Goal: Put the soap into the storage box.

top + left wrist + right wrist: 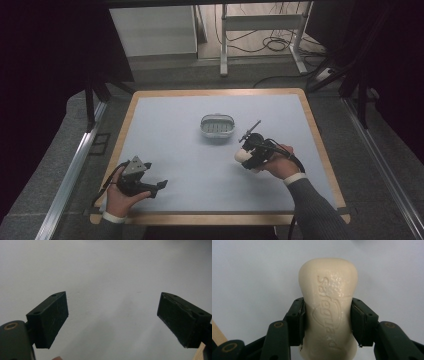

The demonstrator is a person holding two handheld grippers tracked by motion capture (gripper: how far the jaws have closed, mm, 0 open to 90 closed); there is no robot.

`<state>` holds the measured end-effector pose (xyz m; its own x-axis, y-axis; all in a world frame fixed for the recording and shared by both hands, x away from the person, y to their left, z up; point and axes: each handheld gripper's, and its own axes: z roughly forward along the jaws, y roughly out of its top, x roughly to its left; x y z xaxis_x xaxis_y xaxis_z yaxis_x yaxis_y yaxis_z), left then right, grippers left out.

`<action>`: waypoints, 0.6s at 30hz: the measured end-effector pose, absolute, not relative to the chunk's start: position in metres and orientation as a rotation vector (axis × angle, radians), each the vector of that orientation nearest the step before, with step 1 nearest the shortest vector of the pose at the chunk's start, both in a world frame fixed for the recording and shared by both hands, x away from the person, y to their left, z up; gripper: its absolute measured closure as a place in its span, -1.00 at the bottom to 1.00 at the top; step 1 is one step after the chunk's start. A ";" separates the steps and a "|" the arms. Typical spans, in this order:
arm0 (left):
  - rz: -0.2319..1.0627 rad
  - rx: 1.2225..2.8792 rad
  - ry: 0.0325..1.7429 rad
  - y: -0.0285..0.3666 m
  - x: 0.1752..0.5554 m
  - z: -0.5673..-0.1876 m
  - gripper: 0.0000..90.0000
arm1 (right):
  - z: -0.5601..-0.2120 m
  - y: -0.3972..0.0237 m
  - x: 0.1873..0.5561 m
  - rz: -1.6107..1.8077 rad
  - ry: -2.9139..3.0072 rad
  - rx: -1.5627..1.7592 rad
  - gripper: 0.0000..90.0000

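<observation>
A cream bar of soap (328,307) with raised lettering sits between the two black pads of my right gripper (327,317), which press on its sides. From above, that gripper (246,157) holds the soap (243,156) just over the pale blue mat, right of centre. A grey oval soap dish (217,125) with a slotted floor stands on the mat a short way beyond and to the left of it. My left gripper (161,186) rests near the mat's front left corner. Its jaws (112,317) stand wide apart over bare mat, with nothing between them.
The pale blue mat (190,160) covers a wooden table whose edge (210,218) runs along the front. Beyond the table stand a white metal frame (260,30) and loose cables on the floor. Dark curtains close in both sides.
</observation>
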<state>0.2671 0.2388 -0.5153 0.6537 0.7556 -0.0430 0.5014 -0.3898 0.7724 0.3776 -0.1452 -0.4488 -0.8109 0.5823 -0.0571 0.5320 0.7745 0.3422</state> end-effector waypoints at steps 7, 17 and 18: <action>0.401 2.080 0.972 0.238 0.268 -0.517 -0.77 | -0.442 -0.145 0.385 0.474 2.815 0.878 0.10; 0.393 2.079 0.975 0.240 0.269 -0.518 -0.77 | -0.435 -0.138 0.399 0.474 2.811 0.857 0.10; 0.393 2.078 0.974 0.240 0.269 -0.518 -0.77 | -0.434 -0.138 0.400 0.476 2.808 0.855 0.10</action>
<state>0.2688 0.2397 -0.5179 0.6567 0.7525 -0.0501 0.5075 -0.3918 0.7674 0.3998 -0.1377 -0.4338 -0.8218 0.5659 -0.0664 0.5124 0.7851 0.3480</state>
